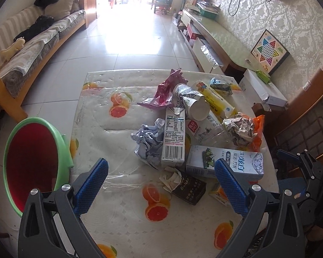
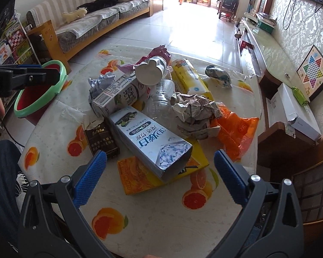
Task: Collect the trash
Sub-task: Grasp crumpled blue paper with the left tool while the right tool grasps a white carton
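Currently, left wrist view: left hand-held gripper hangs released over the table, blue pads wide apart, nothing between them. Trash heap sits on the far right half of the table: milk carton lying barcode-up, crumpled bluish paper touching its left side, white-blue toothpaste box just beside its right, dark brown Balsha box in front with a torn top. Paper cup lies on its side atop the heap, purple wrapper behind it, yellow box to its right, crumpled foil wad on an orange plastic bag. Red bin with green rim stands off the table's left edge. Right hand-held gripper shows at right edge, side-on.

Right wrist view: right hand-held gripper also released, pads spread, empty, hovering just in front of the toothpaste box, which rests on a flat orange-yellow packet. Balsha box left of it, milk carton behind, paper cup on top, foil wad and orange plastic bag to the right. Clear plastic bottle in the middle of the heap. Red bin with green rim beyond the table's left edge, left hand-held gripper in front of it.
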